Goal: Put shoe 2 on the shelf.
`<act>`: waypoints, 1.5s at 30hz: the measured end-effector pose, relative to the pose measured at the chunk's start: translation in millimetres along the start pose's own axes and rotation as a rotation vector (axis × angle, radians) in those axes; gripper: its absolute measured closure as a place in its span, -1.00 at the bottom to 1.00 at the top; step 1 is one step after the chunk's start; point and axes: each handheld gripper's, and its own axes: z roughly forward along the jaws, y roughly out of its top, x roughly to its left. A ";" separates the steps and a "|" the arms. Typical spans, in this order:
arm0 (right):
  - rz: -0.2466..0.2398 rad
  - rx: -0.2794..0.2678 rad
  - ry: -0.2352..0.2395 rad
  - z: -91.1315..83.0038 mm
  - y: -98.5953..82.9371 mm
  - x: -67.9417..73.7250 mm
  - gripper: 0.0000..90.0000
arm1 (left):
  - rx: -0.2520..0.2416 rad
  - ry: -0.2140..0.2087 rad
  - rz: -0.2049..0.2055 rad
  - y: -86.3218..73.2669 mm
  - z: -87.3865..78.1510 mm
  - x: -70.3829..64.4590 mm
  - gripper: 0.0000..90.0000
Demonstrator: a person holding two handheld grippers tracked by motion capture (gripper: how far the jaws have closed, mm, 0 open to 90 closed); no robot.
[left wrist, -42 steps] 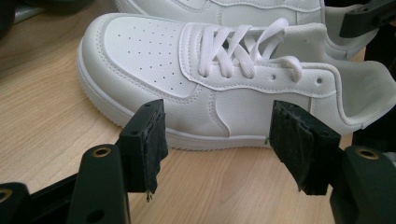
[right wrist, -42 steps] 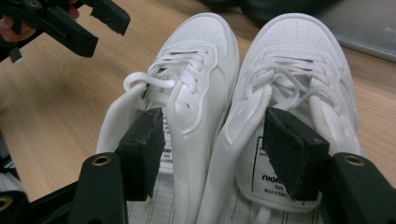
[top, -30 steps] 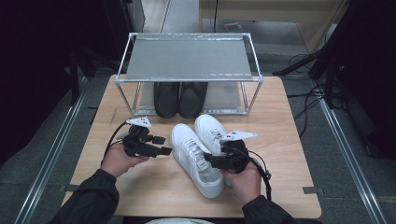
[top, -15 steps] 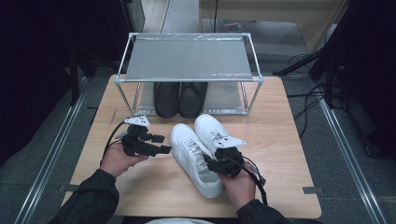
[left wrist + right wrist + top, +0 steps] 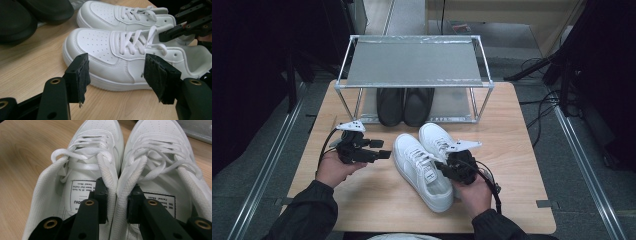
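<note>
Two white lace-up sneakers lie side by side on the wooden table (image 5: 362,200), toes pointing away: the left sneaker (image 5: 419,170) (image 5: 95,135) and the right sneaker (image 5: 437,140) (image 5: 160,135). My right gripper (image 5: 446,170) (image 5: 117,202) has one jaw inside each shoe and is shut on their two touching inner collars. My left gripper (image 5: 382,150) (image 5: 117,75) stands open just left of the pair, level with the near sneaker's (image 5: 100,47) side. Nothing is between its pads (image 5: 80,75). The left gripper view also shows the right gripper (image 5: 185,22) above the laces.
A metal rack (image 5: 414,62) with a grey shelf stands at the back of the table. A pair of black shoes (image 5: 406,105) (image 5: 15,20) sits under it, just beyond the white toes. Bare wood lies to the left, right and front.
My right hand has shifted slightly left and settled over the sneakers' heel openings. The left hand and both sneakers have hardly moved.
</note>
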 end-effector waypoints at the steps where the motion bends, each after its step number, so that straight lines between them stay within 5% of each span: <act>1: 0.002 0.002 0.007 -1.0 0.8 -2.1 0.72 | -0.004 -0.001 -0.004 0.0 -0.3 0.4 -0.15; 14: -0.137 0.030 0.193 -8.6 26.4 -4.7 0.72 | -0.031 0.052 -0.038 -12.1 -20.0 4.9 -0.14; 30: -0.244 0.076 0.316 12.7 62.1 -1.8 0.72 | -0.071 0.204 -0.124 -47.3 -69.4 12.7 -0.15; 38: -0.315 0.094 0.381 13.5 97.9 2.3 0.72 | -0.108 0.253 -0.180 -63.4 -95.7 23.4 -0.15; 45: -0.355 0.064 0.452 -11.2 140.1 5.3 0.73 | -0.118 0.279 -0.210 -68.7 -103.3 31.1 -0.14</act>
